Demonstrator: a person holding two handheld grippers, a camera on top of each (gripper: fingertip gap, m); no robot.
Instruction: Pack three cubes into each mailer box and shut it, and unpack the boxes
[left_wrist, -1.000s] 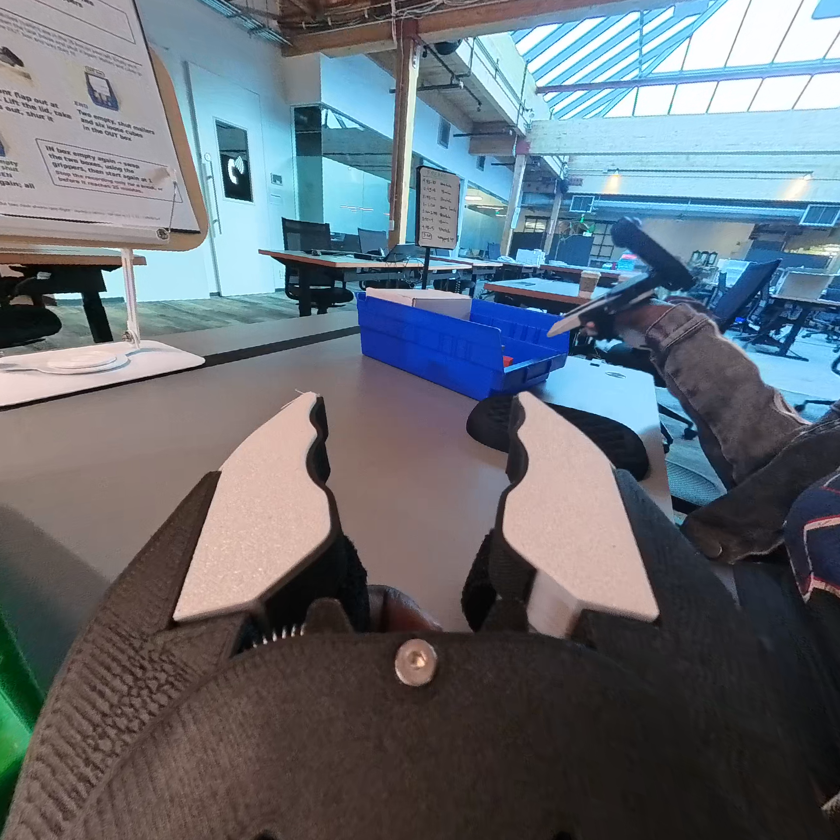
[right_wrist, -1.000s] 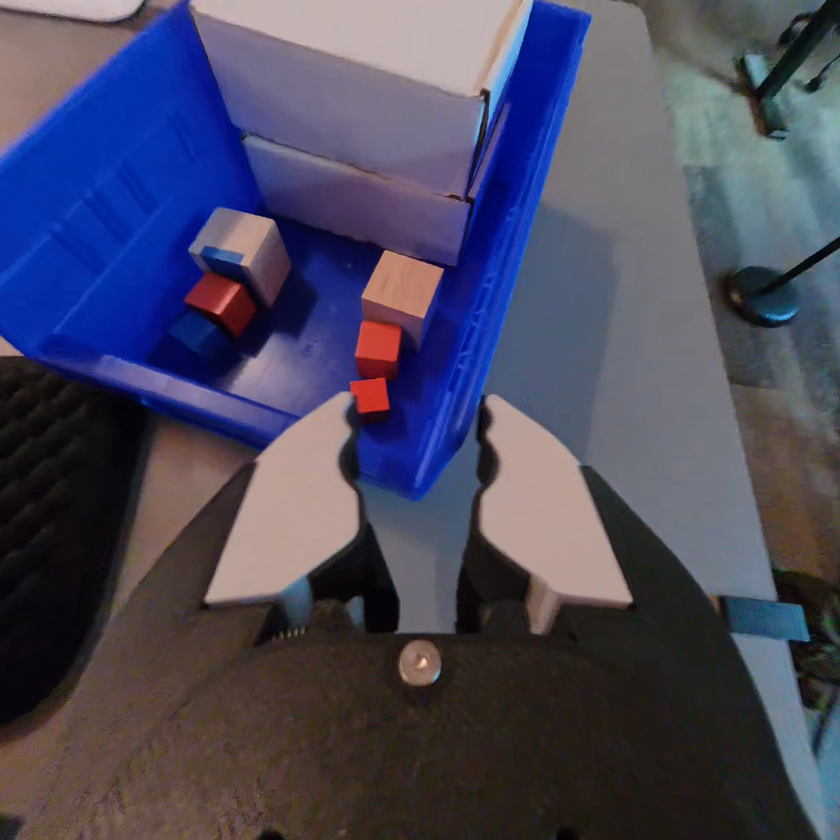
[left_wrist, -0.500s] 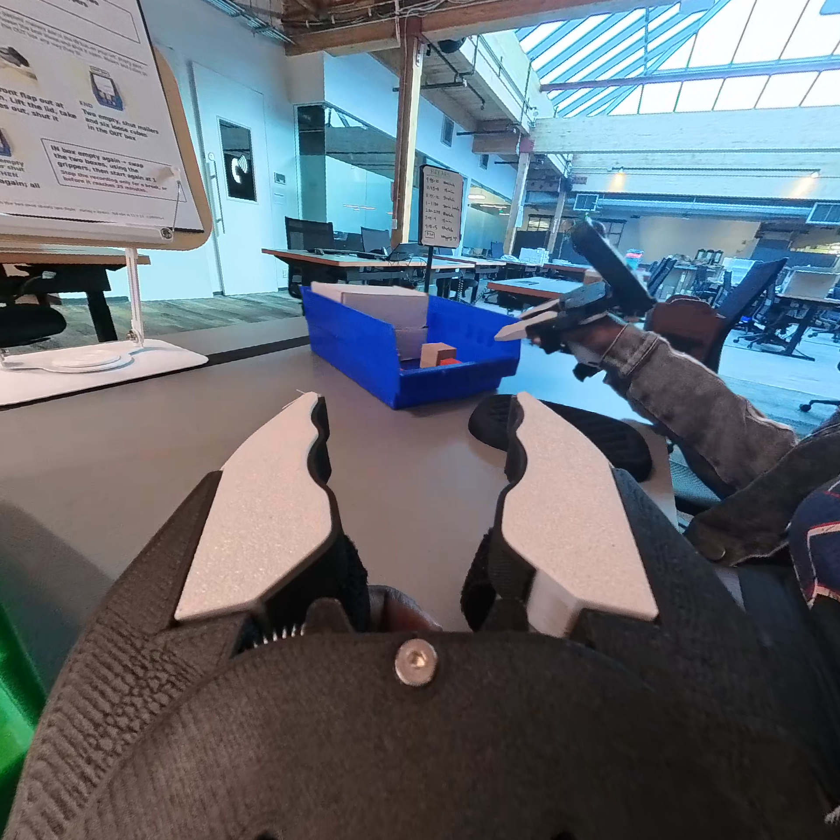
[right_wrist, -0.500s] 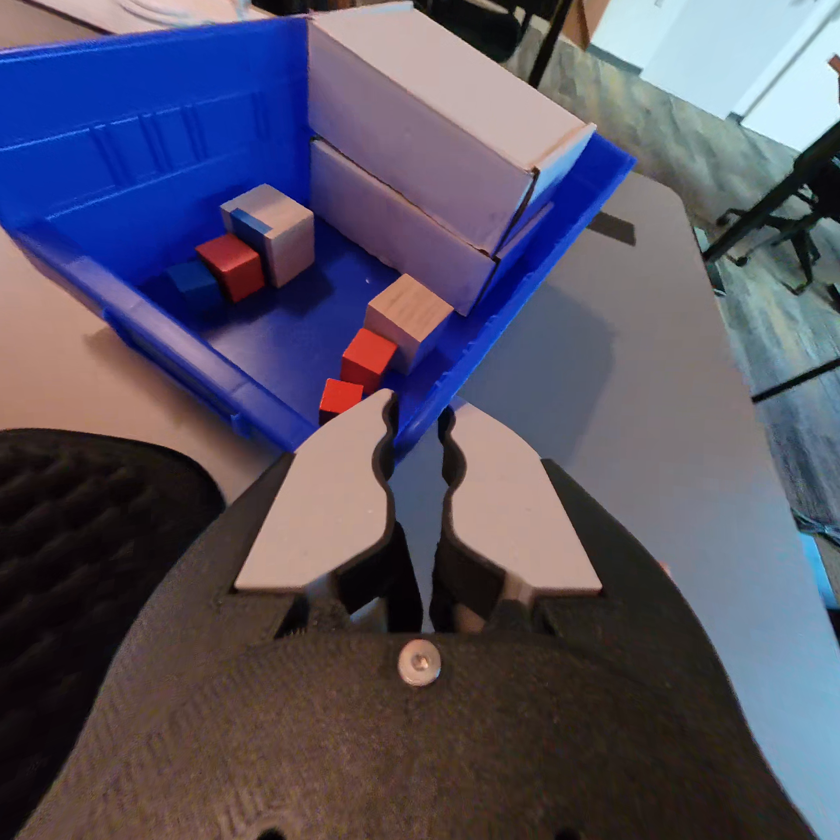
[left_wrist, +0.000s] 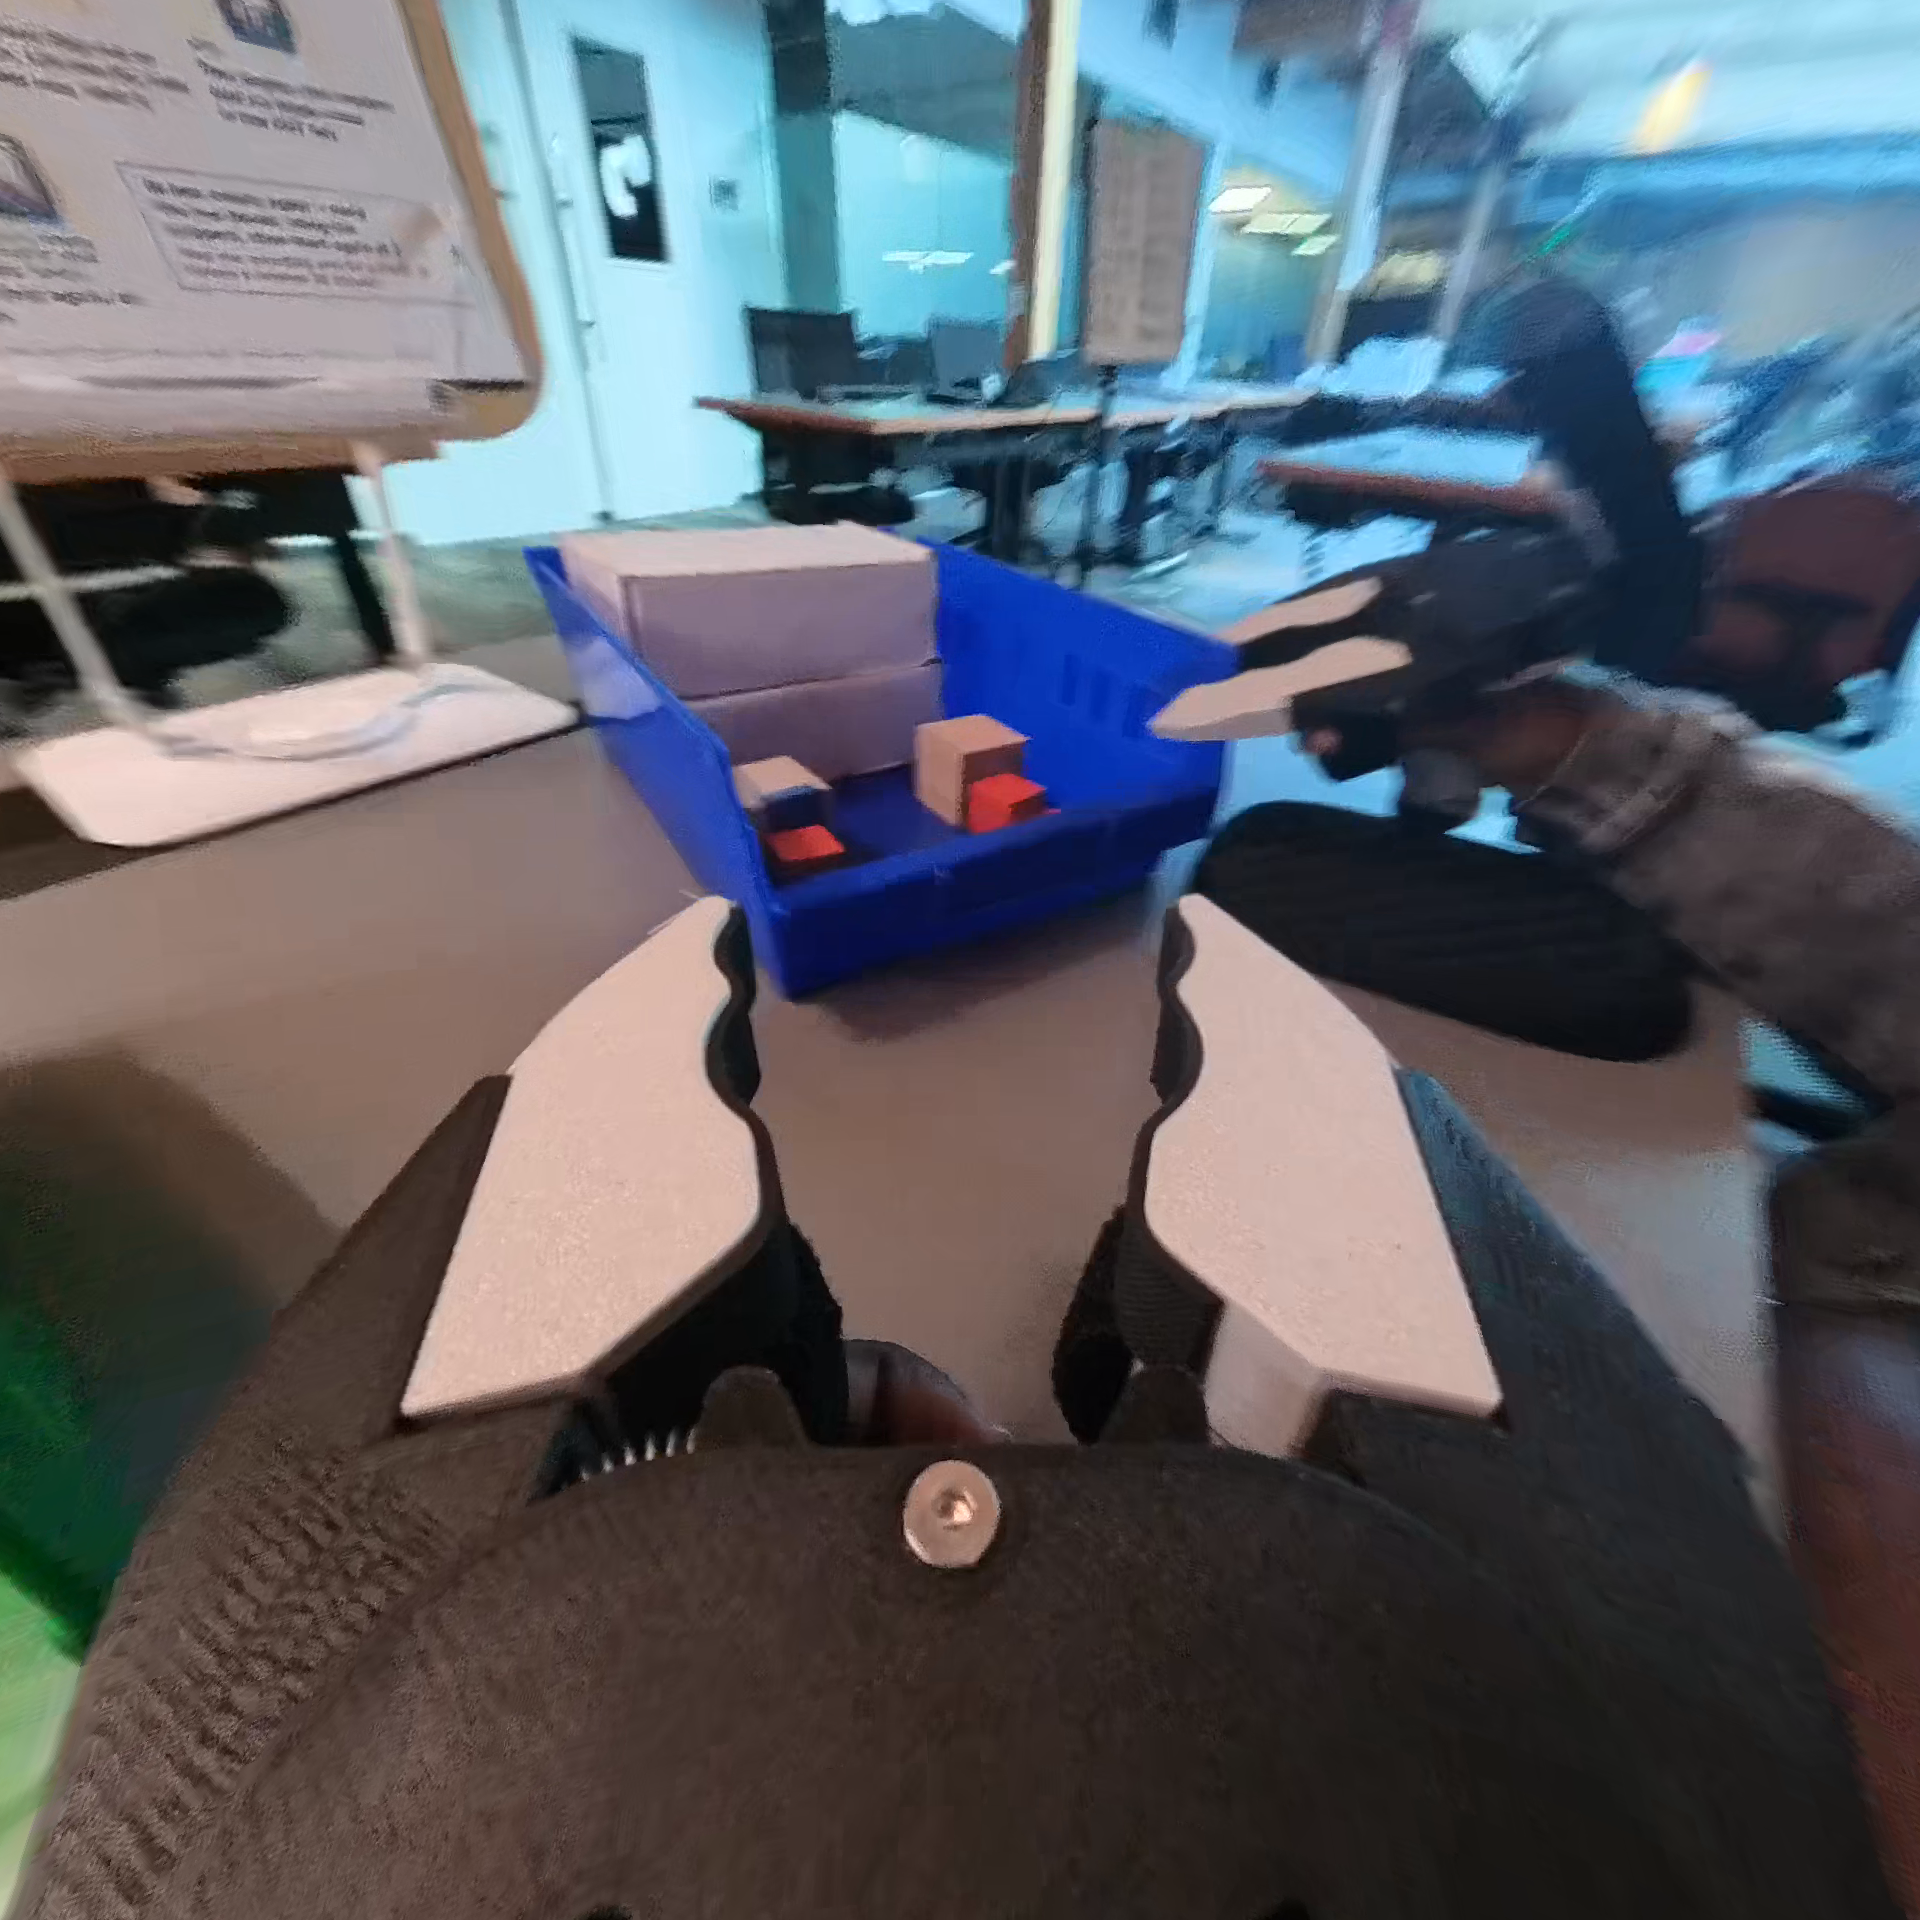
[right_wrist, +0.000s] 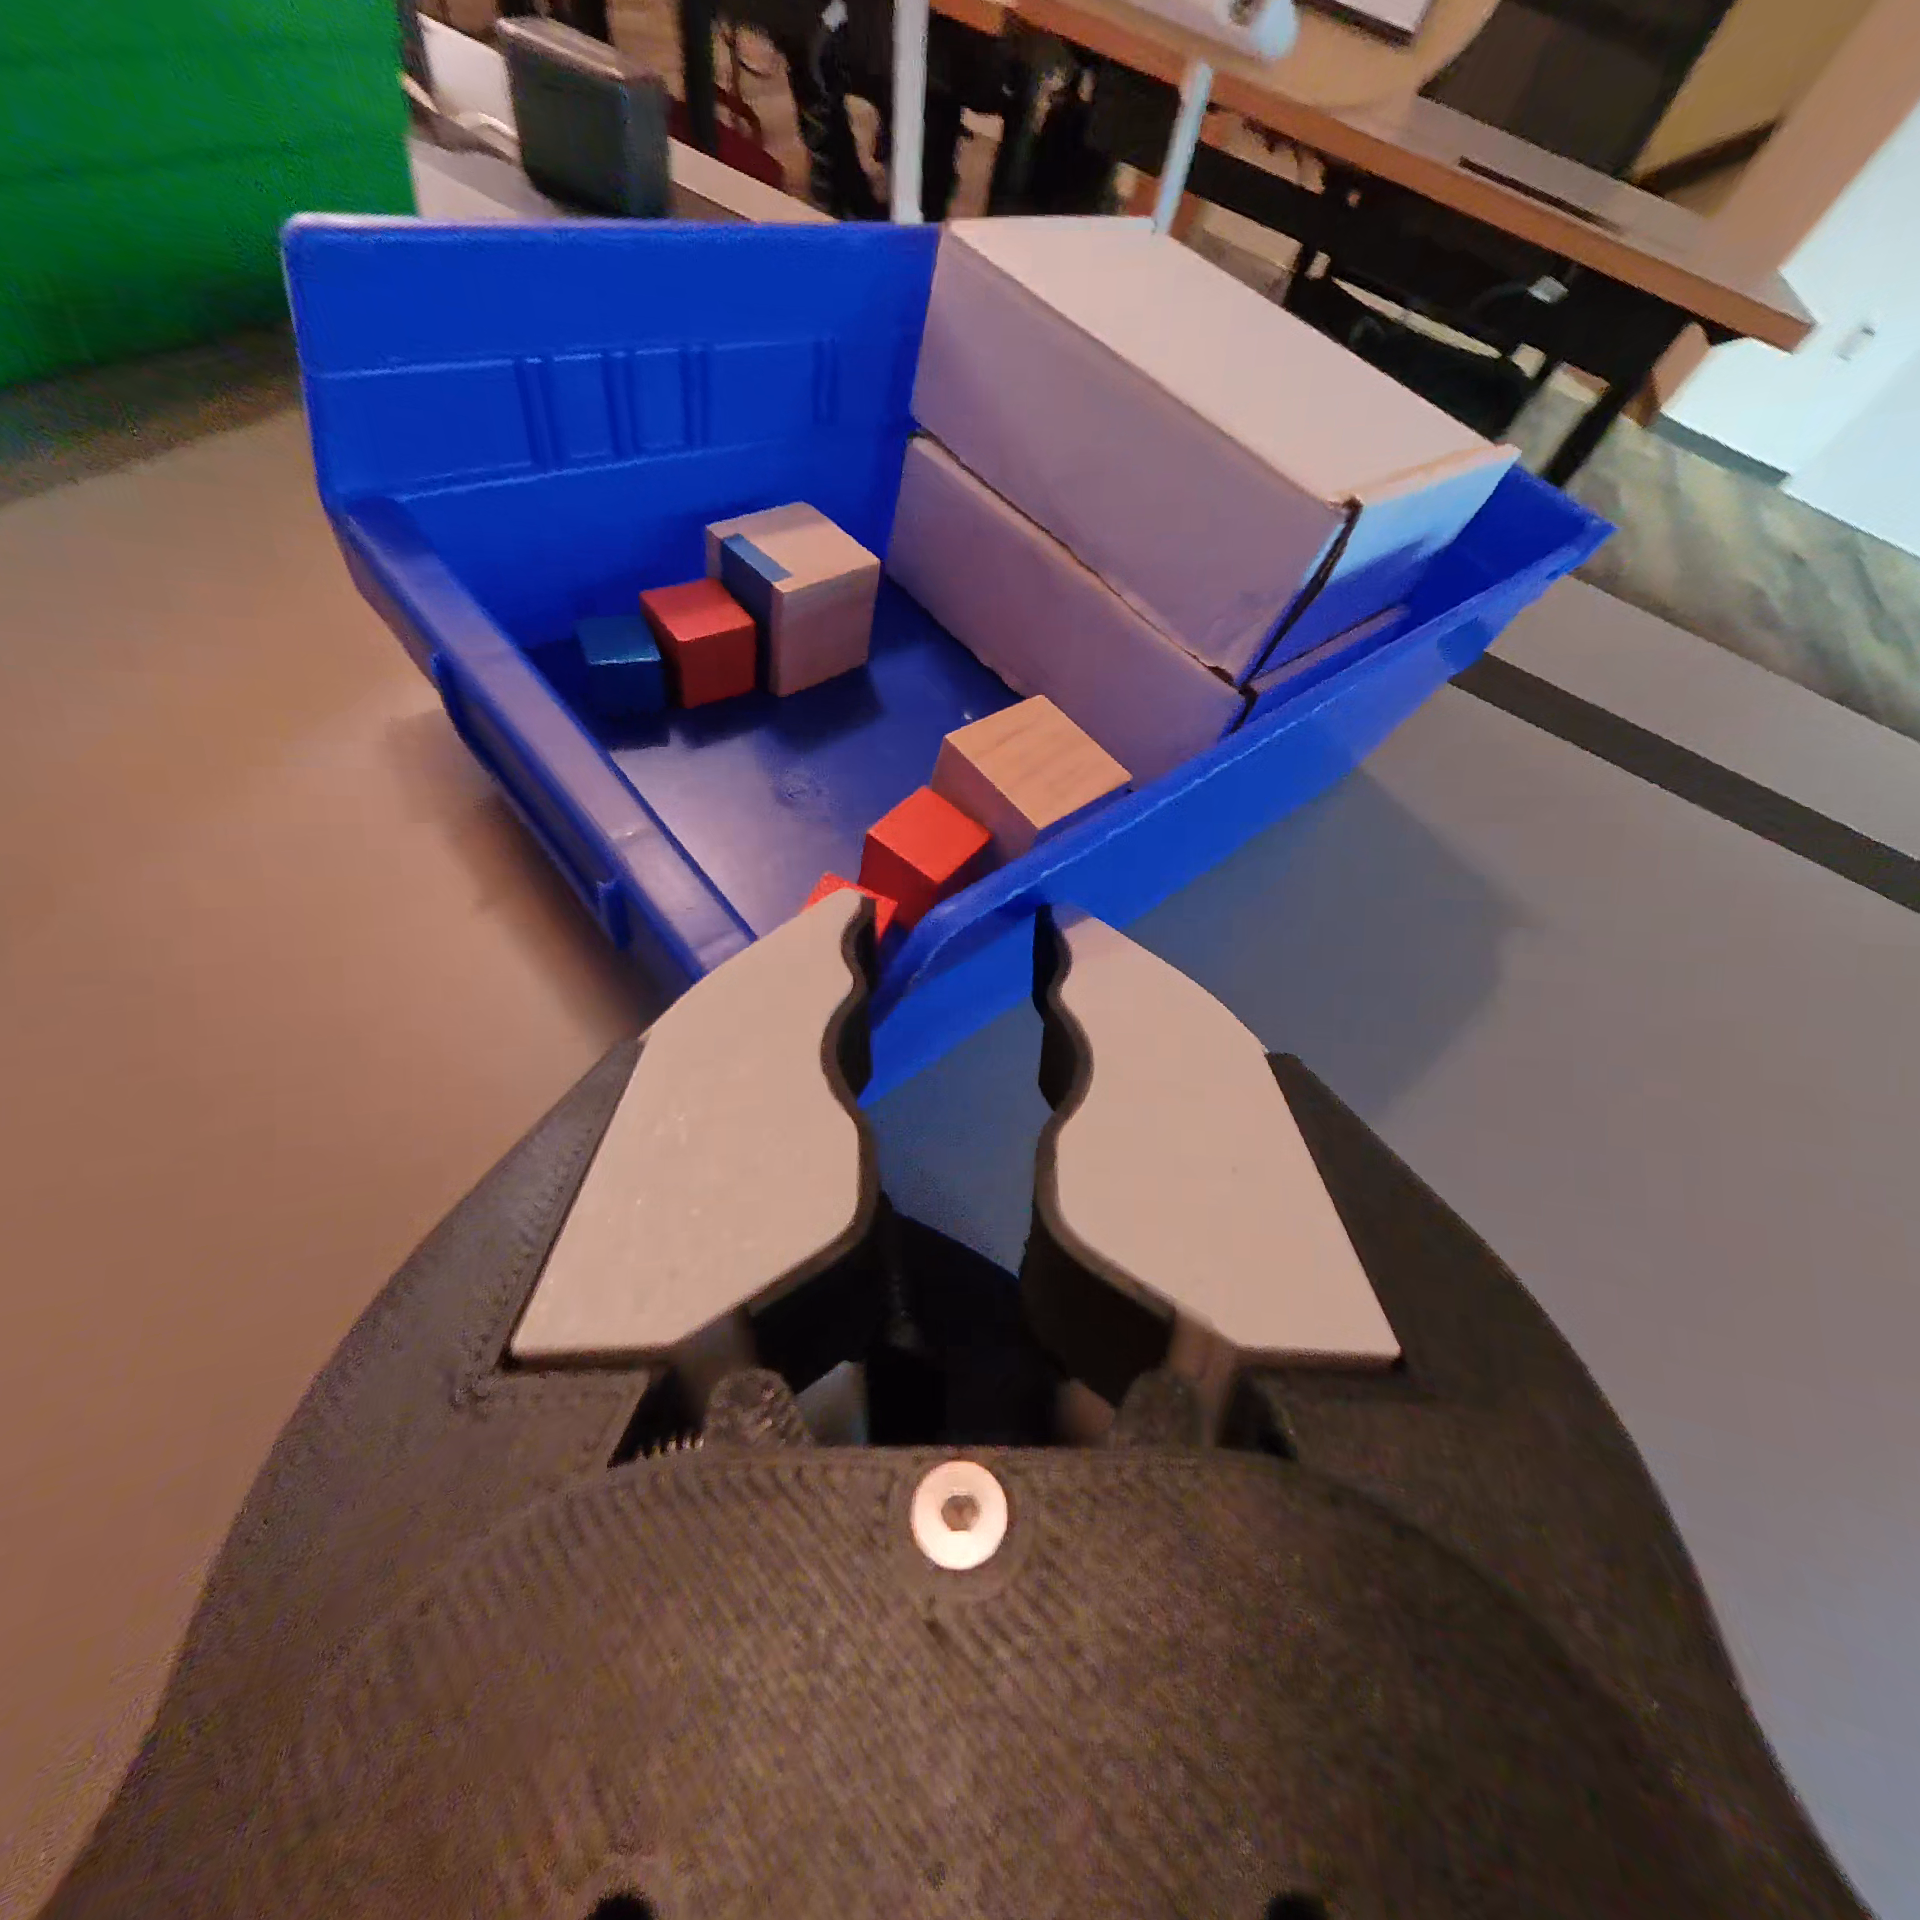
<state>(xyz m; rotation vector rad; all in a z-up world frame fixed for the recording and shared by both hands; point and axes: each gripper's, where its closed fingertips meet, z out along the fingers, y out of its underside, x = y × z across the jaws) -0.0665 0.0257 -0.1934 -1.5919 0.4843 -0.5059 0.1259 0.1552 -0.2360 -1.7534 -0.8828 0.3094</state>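
Since half a second ago the blue plastic bin (left_wrist: 940, 914) has swung round and slid nearer the left gripper (left_wrist: 948, 940), its low front wall now facing that camera, and the right gripper (right_wrist: 948, 940) has widened from an almost closed pinch at the bin's corner.

Nearest in the left wrist view, the left gripper hangs low over the grey tabletop (left_wrist: 312, 987) with its pale fingers spread wide and nothing between them. Just past its fingertips sits the bin. To the right lies a black ribbed pad (left_wrist: 1455, 935), and above it the right gripper reaches in at the bin's right wall, held by an arm in a grey denim sleeve (left_wrist: 1714, 821).

In the right wrist view, the right gripper stands partly apart, straddling the bin's near corner: the blue wall runs into the gap, but the pads do not visibly press it. Just inside that corner lie a small red wooden cube (right_wrist: 868, 902), a larger red cube (right_wrist: 923, 847) and a plain wooden cube (right_wrist: 1029, 774) in a row. Farther in, by the left wall, sit a small blue cube (right_wrist: 621, 660), a red cube (right_wrist: 698, 639) and a big wooden cube with a blue patch (right_wrist: 805, 597). Along the back wall two closed white cardboard mailer boxes (right_wrist: 1143, 416) are stacked.

Beyond the bin stand a white-based document stand (left_wrist: 260, 343) and blurred office desks (left_wrist: 987, 416).
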